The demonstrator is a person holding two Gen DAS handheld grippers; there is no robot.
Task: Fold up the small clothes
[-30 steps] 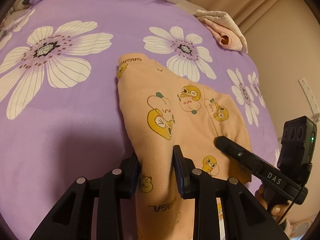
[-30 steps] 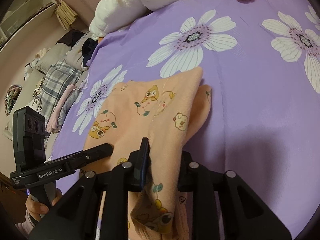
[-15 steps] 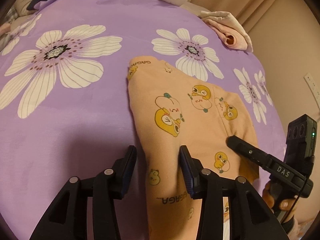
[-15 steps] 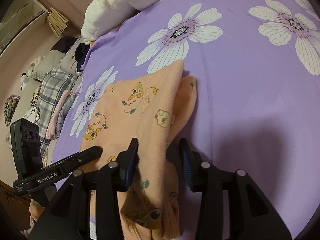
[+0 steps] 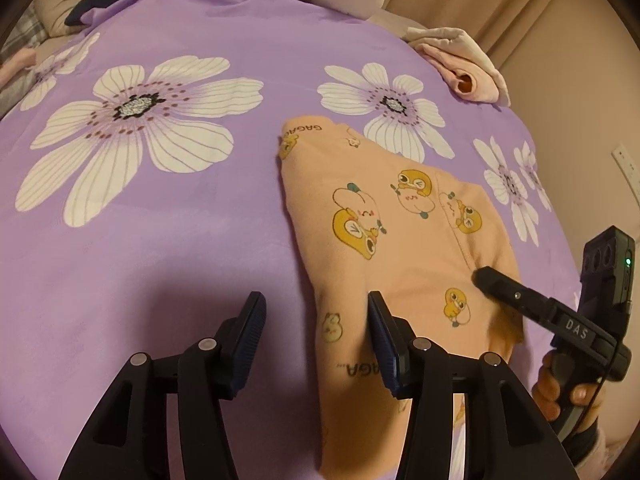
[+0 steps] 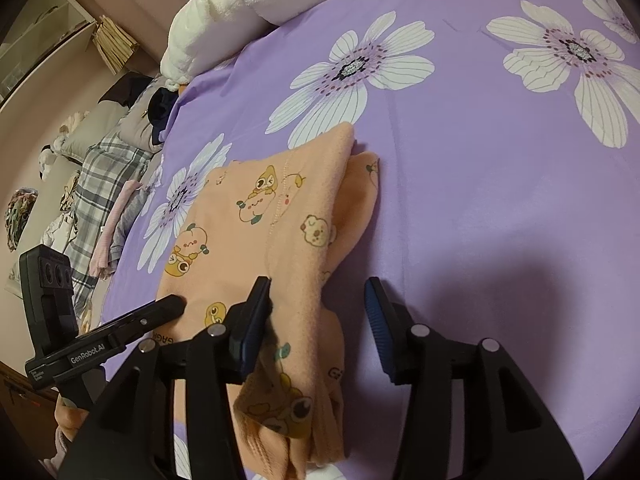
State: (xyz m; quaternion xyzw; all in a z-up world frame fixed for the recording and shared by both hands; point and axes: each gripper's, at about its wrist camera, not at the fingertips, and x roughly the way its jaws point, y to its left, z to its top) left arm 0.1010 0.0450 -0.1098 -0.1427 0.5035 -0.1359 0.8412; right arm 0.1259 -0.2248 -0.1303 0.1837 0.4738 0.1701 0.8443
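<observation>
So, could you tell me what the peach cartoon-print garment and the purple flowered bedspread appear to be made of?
Peach garment: likely soft fleece or brushed knit; matte, fuzzy nap along its folded edge. Purple bedspread: seemingly smooth woven or microfibre fabric; faint sheen, flat printed flowers.

The left claw [image 5: 316, 320], jaws just opened, straddles the peach garment's [image 5: 400, 240] edge on the purple bedspread [image 5: 160, 260]

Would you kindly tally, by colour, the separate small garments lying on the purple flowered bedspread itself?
Peach, cartoon print: 1, the peach garment, folded in the middle of the bedspread.
Pale pink: 1, the pink bundle at the far edge.
Total: 2.
</observation>
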